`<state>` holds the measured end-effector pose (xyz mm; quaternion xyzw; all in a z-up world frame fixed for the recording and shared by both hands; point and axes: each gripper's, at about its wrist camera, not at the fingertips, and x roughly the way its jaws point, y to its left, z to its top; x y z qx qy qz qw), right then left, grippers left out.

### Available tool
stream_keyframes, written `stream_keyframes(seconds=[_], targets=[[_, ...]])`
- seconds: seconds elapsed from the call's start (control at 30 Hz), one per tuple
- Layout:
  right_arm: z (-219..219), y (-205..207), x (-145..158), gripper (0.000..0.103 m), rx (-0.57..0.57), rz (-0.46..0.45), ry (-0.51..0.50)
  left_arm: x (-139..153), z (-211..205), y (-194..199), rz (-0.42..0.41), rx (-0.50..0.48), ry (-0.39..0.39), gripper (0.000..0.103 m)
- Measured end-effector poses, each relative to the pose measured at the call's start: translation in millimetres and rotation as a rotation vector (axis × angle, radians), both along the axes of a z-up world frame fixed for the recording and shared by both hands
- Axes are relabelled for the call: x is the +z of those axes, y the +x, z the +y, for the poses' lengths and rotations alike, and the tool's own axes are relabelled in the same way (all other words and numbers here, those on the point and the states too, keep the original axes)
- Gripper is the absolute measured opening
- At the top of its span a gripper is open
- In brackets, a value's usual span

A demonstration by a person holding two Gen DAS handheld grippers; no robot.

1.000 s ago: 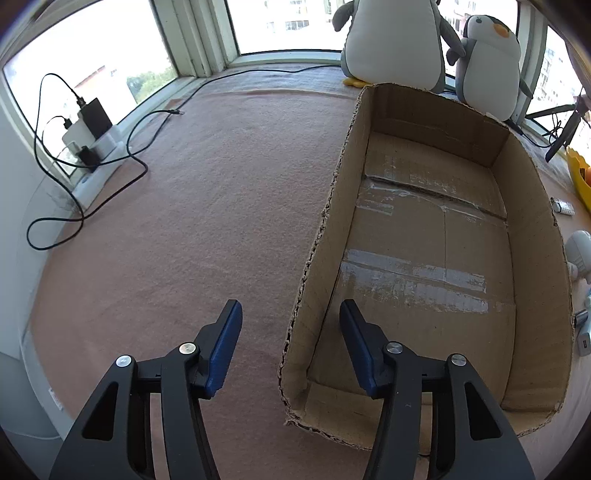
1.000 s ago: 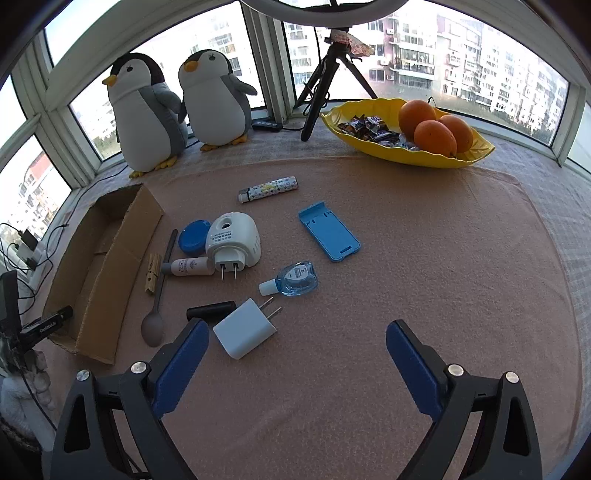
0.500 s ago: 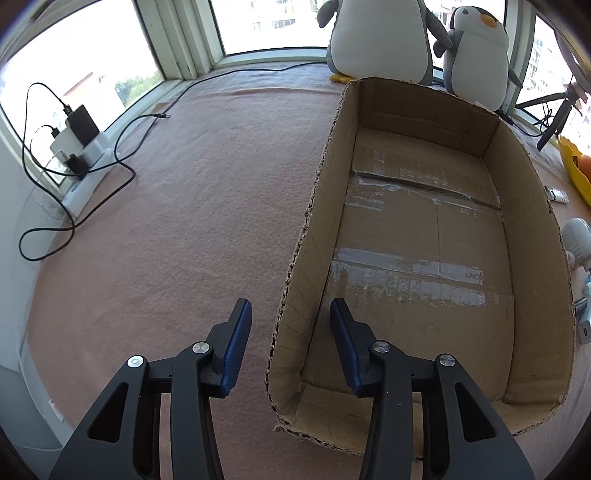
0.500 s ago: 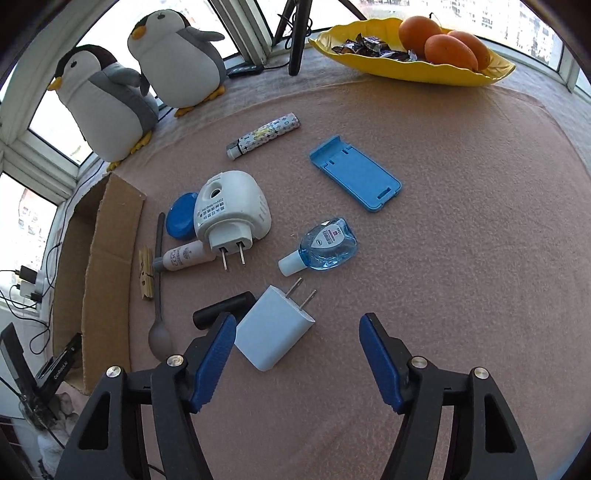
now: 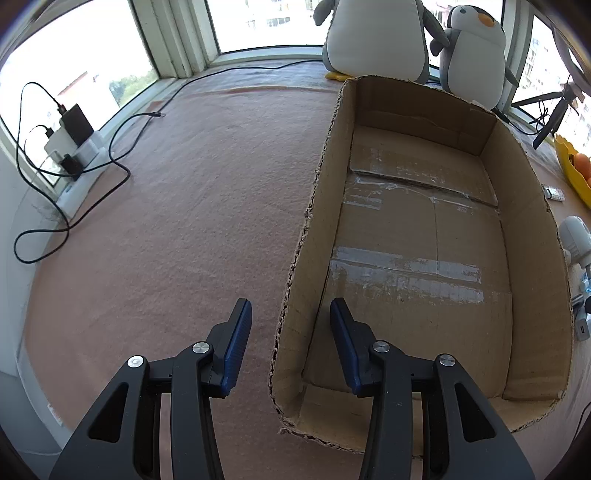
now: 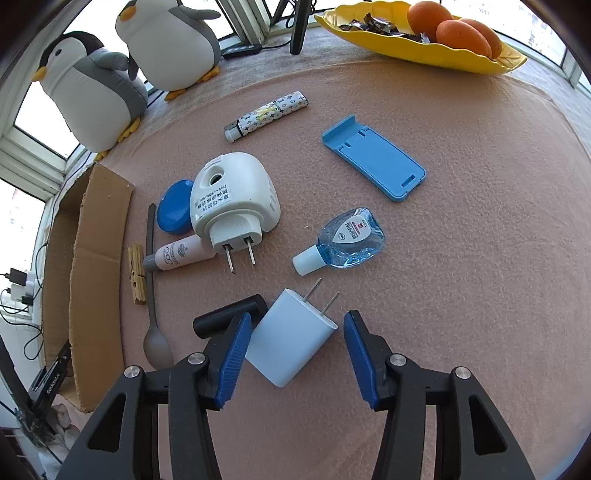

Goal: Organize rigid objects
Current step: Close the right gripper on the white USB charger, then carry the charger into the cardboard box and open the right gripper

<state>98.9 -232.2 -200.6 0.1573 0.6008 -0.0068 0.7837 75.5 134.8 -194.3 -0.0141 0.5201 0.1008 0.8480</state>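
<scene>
An empty cardboard box (image 5: 424, 258) lies on the pink cloth; its near left wall stands between the fingers of my open left gripper (image 5: 290, 314). The box also shows at the left of the right wrist view (image 6: 96, 266). My right gripper (image 6: 297, 325) is open around a white USB charger (image 6: 291, 339), not closed on it. A black cylinder (image 6: 229, 315) lies beside its left finger. Beyond lie a blue liquid bottle (image 6: 343, 242), a white plug-in device (image 6: 232, 201), a blue phone stand (image 6: 373, 162), a patterned tube (image 6: 266, 115), a pink tube (image 6: 181, 253), a blue lid (image 6: 173, 212), a spoon (image 6: 153, 295) and a clothespin (image 6: 136, 273).
Two plush penguins (image 6: 129, 62) stand at the back, also seen behind the box (image 5: 376, 37). A yellow tray with oranges (image 6: 424, 40) sits far right. A power strip with chargers and cables (image 5: 70, 147) lies at the left window. A tripod leg (image 6: 299, 26) stands behind.
My right gripper has moved down and forward and narrowed around the white charger. My left gripper has narrowed and shifted so the box's left wall sits between its fingers.
</scene>
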Motion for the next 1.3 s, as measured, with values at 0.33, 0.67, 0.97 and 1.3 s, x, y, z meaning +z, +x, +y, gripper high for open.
stream_keyframes(seconds=[0.33,0.67,0.97,1.3], targets=[[-4.0,1.1,4.2,0.045,0.054,0.019,-0.082,-0.7,4.0,1.2,-0.005,0.002,-0.020,0.043],[1.4,6.0,-1.6,0.045,0.051,0.057,-0.102,-2.1,7.9,4.4,-0.023,-0.001,-0.052,0.043],[0.9,0.2,-1.6,0.034,0.043,0.058,-0.138,-2.4,8.8,6.4,-0.036,-0.041,-0.055,0.043],[-1.6,-24.3,12.4,0.033,0.057,-0.012,-0.129,-2.7,9.1,6.6,-0.030,-0.046,-0.055,0.043]])
